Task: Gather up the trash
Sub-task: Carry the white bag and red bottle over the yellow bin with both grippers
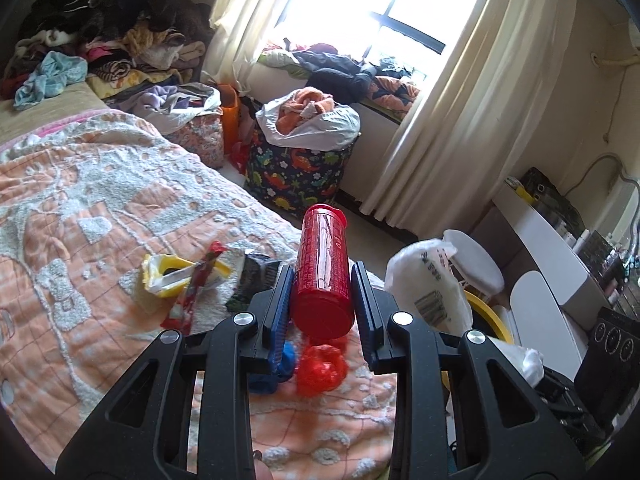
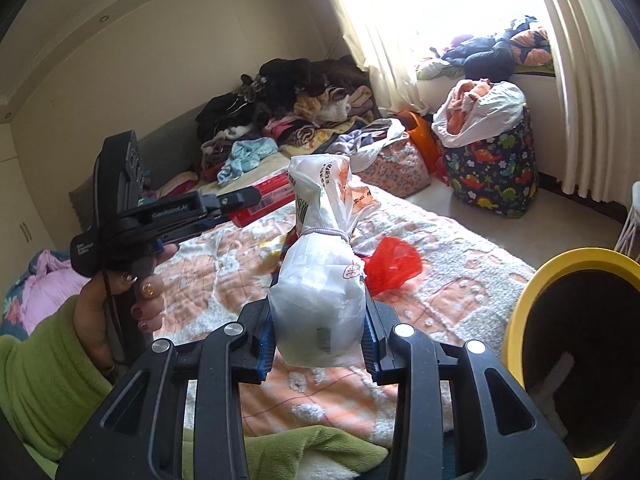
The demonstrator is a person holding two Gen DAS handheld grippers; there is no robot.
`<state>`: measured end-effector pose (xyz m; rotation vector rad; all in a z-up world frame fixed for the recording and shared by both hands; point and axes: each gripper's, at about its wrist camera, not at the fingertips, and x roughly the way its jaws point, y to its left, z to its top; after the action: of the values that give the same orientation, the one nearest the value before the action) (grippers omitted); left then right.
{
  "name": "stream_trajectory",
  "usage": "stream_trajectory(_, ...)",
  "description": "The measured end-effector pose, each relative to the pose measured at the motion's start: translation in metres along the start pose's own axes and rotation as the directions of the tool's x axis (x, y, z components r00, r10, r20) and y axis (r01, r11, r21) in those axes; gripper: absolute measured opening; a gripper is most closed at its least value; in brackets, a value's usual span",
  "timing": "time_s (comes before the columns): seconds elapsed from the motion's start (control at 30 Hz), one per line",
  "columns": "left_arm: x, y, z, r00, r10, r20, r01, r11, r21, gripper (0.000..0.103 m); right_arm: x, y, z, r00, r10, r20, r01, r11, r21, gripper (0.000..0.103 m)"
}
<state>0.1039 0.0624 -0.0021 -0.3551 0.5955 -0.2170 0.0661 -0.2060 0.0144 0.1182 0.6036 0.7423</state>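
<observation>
Your left gripper (image 1: 322,280) is clamped on the red canister (image 1: 323,270) above the bed (image 1: 80,200), its far end cut off from the right wrist view by the tied white bag (image 2: 320,300), which your right gripper (image 2: 318,316) squeezes. Beside the bed, the yellow-rimmed bin (image 2: 568,272) is half out of frame, and the wrappers (image 1: 188,280) on the bed behind the canister are partly hidden by the fingers.

Tied white bag (image 2: 320,300) between hand-held gripper (image 2: 318,320) fingers
</observation>
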Motion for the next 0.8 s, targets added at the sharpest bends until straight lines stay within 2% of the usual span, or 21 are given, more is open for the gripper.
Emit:
stream_trajectory(0.37, 0.02, -0.045, -0.007, 0.998, -0.051, -0.038, 0.054, 0.995, 0.079, 0.023, -0.028, -0.046, 0.005, 0.993, -0.098, 0.061, 0.092, 0.991, 0.095, 0.033)
stream_trajectory(0.8, 0.037, -0.083, -0.022, 0.991, -0.1, -0.092, 0.113, 0.982, 0.15, 0.023, -0.055, -0.089, 0.0, 0.977, -0.191, 0.095, 0.169, 0.966, 0.197, 0.033)
